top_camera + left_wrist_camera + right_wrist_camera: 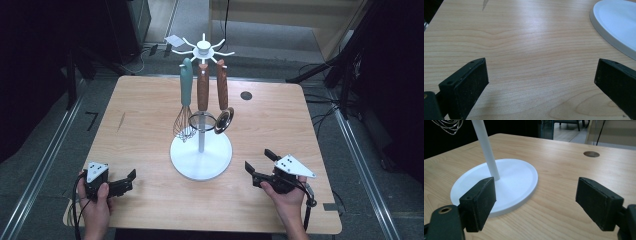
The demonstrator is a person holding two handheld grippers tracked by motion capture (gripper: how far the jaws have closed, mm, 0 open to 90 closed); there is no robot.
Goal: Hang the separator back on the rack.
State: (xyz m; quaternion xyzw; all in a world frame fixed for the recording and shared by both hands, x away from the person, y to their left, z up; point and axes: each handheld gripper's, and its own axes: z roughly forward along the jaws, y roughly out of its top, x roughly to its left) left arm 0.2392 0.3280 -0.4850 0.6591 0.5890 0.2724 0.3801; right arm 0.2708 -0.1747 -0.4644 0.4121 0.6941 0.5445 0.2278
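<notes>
White utensil stand [201,152] at the centre of the tabletop [145,105], carrying a whisk [184,107] and two wooden-handled tools; no legible writing. Left gripper [131,176] and right gripper [257,161] rest near the front edge, one on each side of the stand's base, jaws wide and empty.

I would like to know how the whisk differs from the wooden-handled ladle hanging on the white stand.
The whisk has a pale teal handle; the ladle has a brown wooden one. The whisk ends in an open cage of wires, the ladle in a solid shiny bowl. The whisk hangs at the left of the white stand, the ladle at the right. Both hang handle-up from its top hooks.
</notes>
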